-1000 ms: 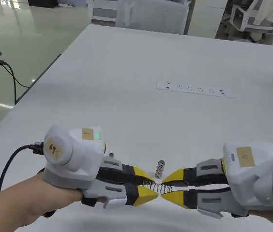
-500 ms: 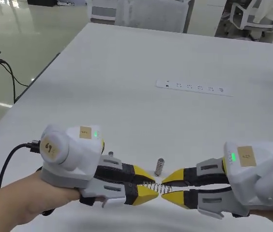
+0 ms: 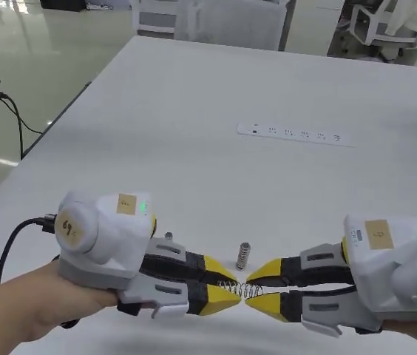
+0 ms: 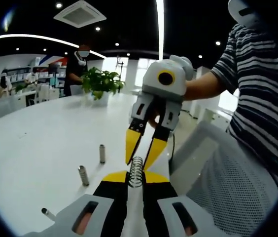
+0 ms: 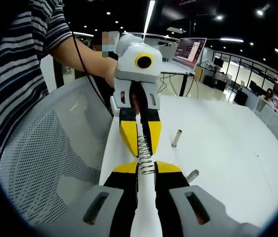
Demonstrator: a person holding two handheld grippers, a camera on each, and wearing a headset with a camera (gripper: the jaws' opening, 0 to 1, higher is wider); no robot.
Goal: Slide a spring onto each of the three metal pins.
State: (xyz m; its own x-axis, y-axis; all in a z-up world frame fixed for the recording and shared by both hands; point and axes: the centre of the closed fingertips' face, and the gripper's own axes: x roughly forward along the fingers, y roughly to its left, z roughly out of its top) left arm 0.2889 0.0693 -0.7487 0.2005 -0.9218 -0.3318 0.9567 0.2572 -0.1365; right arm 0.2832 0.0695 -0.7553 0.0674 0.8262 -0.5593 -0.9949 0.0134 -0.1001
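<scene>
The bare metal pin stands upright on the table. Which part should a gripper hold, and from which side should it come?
Probably the lower shaft of the bare pin, coming in level from the side. It is a slim upright cylinder, so the jaws can close across it, and its top stays free for the spring.

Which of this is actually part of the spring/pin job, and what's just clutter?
Job:
- spring, gripped by left gripper and right gripper
- spring-fitted pin
- bare pin

Lying about:
- power strip
- potted plant
- laptop
</scene>
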